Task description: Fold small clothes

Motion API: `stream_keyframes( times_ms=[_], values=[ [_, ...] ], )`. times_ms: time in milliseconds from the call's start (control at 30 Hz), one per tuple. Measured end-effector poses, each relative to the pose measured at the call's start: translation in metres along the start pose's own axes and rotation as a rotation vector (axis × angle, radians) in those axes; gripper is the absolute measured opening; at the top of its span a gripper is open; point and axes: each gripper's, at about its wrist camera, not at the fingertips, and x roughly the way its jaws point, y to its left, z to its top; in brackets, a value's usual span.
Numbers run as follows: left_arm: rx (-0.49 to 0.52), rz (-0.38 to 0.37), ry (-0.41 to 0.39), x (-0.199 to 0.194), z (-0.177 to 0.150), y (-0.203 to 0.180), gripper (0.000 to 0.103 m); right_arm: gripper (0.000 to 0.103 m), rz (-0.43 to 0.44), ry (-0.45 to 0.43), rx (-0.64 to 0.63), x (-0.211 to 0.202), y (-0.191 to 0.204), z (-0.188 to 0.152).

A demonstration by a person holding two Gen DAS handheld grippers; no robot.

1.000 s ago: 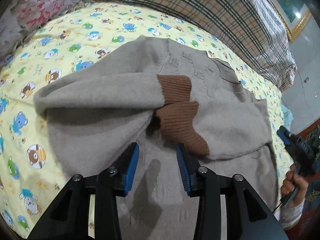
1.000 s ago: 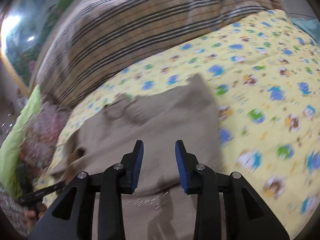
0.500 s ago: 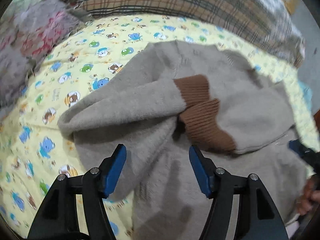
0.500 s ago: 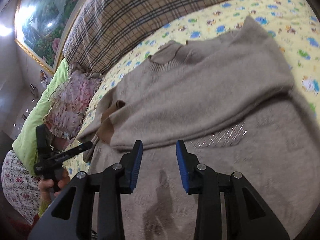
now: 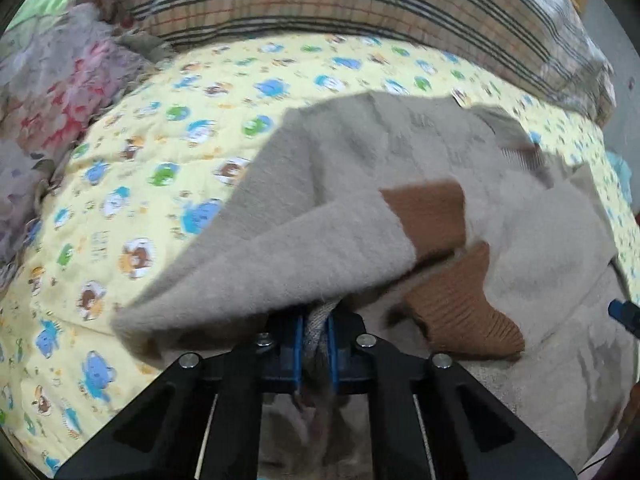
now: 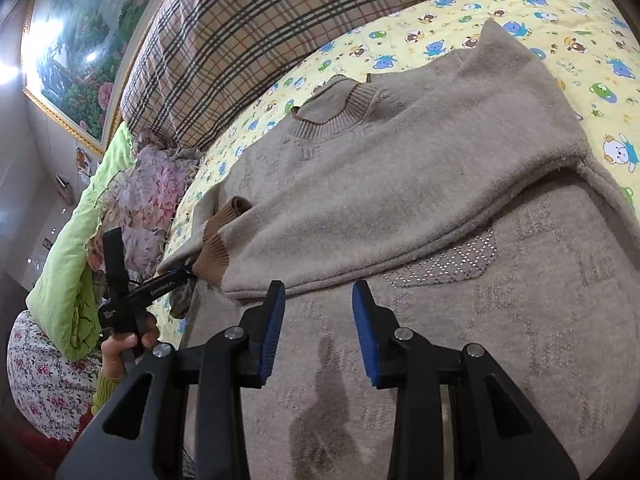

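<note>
Beige sweater [image 5: 344,248] on the bed [image 5: 132,184], side edge now pinched.
Left gripper [image 5: 316,336], wide open half a second ago, has clamped the knit; right gripper [image 6: 318,328] hovers open above the body, so a fold can start.

The left tool [image 5: 315,334] is clamped on a bunch of knit, while the right tool [image 6: 319,334] hovers, fingers apart.

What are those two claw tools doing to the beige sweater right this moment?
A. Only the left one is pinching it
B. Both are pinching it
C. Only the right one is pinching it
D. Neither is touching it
A: the left gripper has its jaws closed on a bunch of the sweater, while the right gripper has its jaws apart, holding nothing.
</note>
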Motion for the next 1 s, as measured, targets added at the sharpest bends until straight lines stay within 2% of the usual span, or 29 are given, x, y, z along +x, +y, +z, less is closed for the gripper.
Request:
stream_keyframes(
  times_ms=[167,267,400,533,600,733,867,1000],
  values=[
    [-0.138,-0.09,-0.055,-0.033,0.012,0.027,0.007,0.036,0.019,-0.016,-0.02,-0.005,0.008,0.002],
    [-0.184,-0.169,-0.12,-0.063,0.024,0.024,0.006,0.036,0.034,-0.026,-0.017,-0.007,0.009,0.002],
    [-0.184,-0.293,-0.221,-0.104,0.045,-0.007,0.006,0.036,0.045,-0.05,-0.01,-0.015,0.007,0.003],
    [-0.125,-0.376,-0.258,-0.118,0.062,-0.058,0.007,0.036,0.033,-0.1,0.006,-0.036,-0.002,0.004],
    [-0.077,-0.397,-0.25,-0.111,0.063,-0.094,0.007,0.036,0.026,-0.126,0.024,-0.046,-0.009,0.005],
    [-0.006,-0.452,-0.176,-0.072,0.055,-0.161,0.007,0.036,-0.012,-0.176,0.064,-0.07,-0.029,0.006],
    [0.041,-0.459,-0.111,-0.025,0.04,-0.209,0.007,0.036,-0.045,-0.199,0.094,-0.084,-0.047,0.007],
    [0.084,-0.437,-0.036,0.011,0.026,-0.236,0.011,0.036,-0.069,-0.206,0.11,-0.088,-0.058,0.008]
  ],
)
